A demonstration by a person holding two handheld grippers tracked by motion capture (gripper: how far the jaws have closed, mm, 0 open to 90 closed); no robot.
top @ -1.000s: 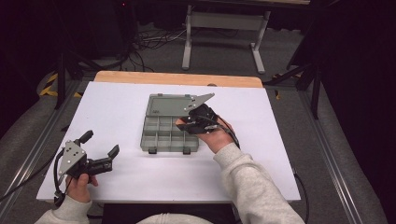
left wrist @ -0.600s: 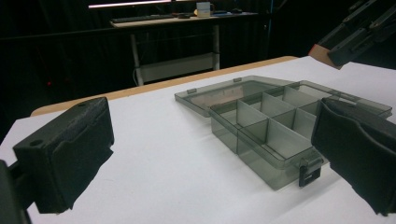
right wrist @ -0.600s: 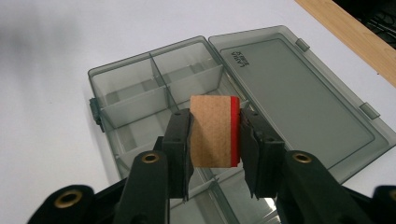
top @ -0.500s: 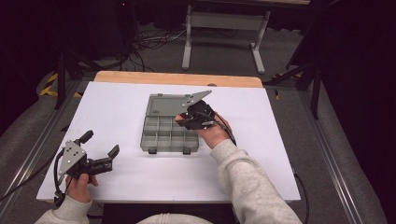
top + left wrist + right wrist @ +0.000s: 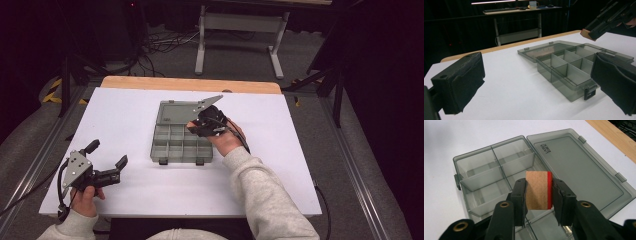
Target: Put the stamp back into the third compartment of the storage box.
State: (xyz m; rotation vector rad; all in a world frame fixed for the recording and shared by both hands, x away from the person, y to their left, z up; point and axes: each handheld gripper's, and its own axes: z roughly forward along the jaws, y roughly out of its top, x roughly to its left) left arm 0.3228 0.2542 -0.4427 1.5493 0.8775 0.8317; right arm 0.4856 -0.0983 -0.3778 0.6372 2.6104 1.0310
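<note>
Nearest the person, the left gripper sat low over the front left corner of the white worktop, its fingers spread wide and holding nothing. Bare white surface lay all around it, and the front edge of the worktop was just behind the hand.

Farther in, near the middle, a smoky clear plastic box rested flat on the worktop with its lid folded back open on the far side. Its divided compartments looked empty in the right gripper view. The left gripper was well apart from the box, with open room between them.

The right gripper hovered over the right part of the box, its fingers closed on a small wooden block with one red face. The block hung above the compartments, near the hinge line; I could not tell which compartment lay under it. In the left gripper view the block showed clear of the box, not touching it.

Beyond the box, the white sheet ended at a strip of bare wood along the far edge. Past that were grey carpet, loose cables and a metal desk frame in a dark room.
</note>
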